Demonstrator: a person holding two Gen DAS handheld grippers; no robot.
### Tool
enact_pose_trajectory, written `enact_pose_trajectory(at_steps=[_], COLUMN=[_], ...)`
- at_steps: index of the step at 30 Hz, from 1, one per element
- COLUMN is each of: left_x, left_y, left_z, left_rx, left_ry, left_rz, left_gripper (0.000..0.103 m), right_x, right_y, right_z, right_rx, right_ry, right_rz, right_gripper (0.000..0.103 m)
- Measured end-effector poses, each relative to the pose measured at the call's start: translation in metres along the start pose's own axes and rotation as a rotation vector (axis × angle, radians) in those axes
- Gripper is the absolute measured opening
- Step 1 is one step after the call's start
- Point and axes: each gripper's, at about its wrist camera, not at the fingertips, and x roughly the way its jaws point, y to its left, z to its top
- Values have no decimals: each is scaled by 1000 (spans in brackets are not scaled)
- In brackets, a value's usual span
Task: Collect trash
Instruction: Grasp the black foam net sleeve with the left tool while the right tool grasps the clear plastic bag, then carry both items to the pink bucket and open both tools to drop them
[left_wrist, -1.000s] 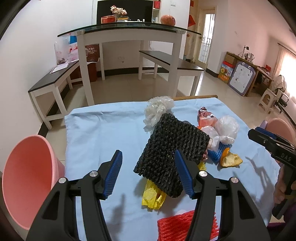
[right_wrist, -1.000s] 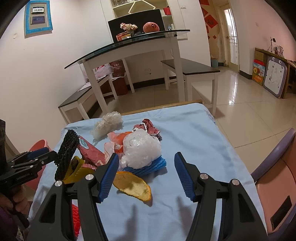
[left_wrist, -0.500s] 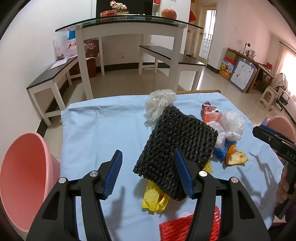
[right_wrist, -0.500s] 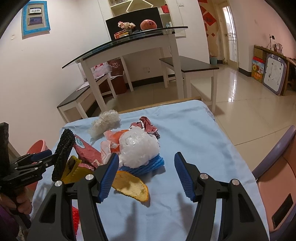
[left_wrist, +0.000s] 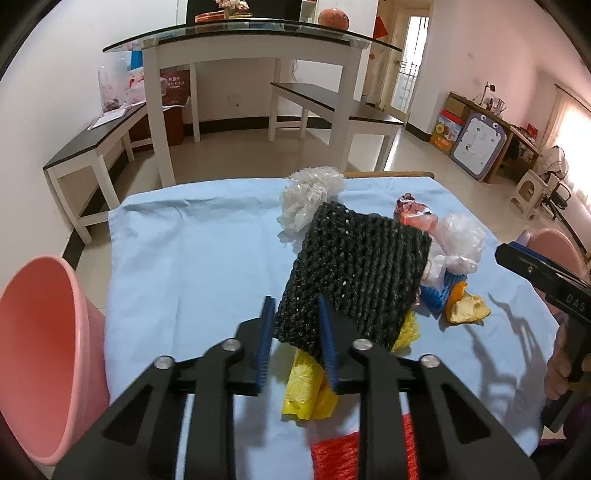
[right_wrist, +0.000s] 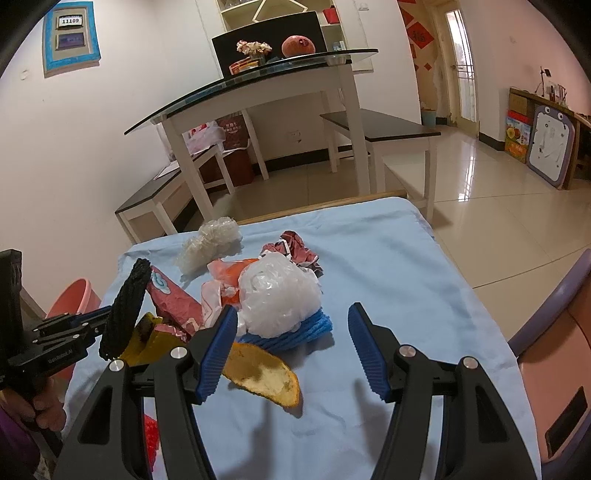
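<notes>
A black foam net (left_wrist: 354, 269) stands on edge over a yellow bag (left_wrist: 306, 384) on the blue tablecloth (left_wrist: 192, 251). My left gripper (left_wrist: 295, 325) is closing, and its blue pads press on the net's near lower corner. The right wrist view shows the net (right_wrist: 127, 306) edge-on in that gripper (right_wrist: 103, 321). My right gripper (right_wrist: 292, 310) hangs open above an orange peel (right_wrist: 262, 380), a blue foam net (right_wrist: 295, 332) and a crumpled white plastic bag (right_wrist: 279, 295), touching none of them.
A pink bin (left_wrist: 40, 350) stands on the floor off the table's left side. A red foam net (left_wrist: 340, 454) lies at the near edge, and a white foam wad (left_wrist: 310, 195) and red wrappers (right_wrist: 170, 299) lie further back. A pink chair (right_wrist: 554, 369) stands right.
The left gripper's jaws have come together from wide open onto the black net's corner. The right gripper has kept still and open.
</notes>
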Motion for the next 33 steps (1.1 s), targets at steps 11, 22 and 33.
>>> enact_pose_trajectory(at_steps=[11,22,33], left_x=[-9,-35,-56], left_y=[-3,-2,-1], left_z=[-2,2,1], left_rx=[0,-22,-36], left_ry=[-36,-97,-145], left_rz=[-7,1,9], left_gripper=[8,8,8], right_x=[14,36,32], right_y=[8,15,13], right_z=[9,18,18], right_rx=[-18,-28,-14], right_ry=[10,43,49], right_rz=[31,39,31], right_gripper=[62,41,11])
